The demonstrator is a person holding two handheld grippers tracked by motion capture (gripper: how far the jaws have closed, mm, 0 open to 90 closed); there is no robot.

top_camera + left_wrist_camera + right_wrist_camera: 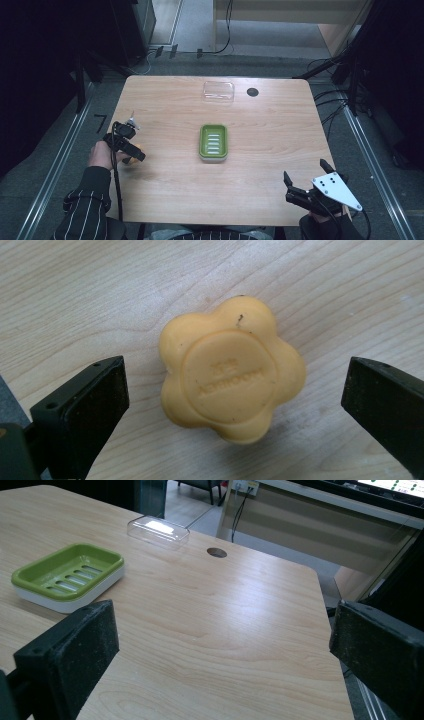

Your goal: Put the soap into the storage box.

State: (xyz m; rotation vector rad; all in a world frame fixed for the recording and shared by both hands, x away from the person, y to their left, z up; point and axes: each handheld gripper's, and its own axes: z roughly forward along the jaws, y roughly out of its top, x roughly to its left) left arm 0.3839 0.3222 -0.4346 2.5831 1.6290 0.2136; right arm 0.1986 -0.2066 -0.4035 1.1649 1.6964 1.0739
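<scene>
A lab or recording studio: a bare wooden worktop [280, 150] stands on grey floor between metal floor rails [55, 165], with black equipment stands [357, 75], trailing cables [227, 30] and a lit monitor [395, 486] behind.

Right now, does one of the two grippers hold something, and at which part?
Nothing is held. The left gripper is open around the yellow soap without touching it, and the right gripper is open over the table.

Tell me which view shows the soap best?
Left gripper view: the soap lies flat on the table, whole, between the open jaws of the left gripper, stamp visible. In the high view it's a small yellow sliver under that gripper.
</scene>
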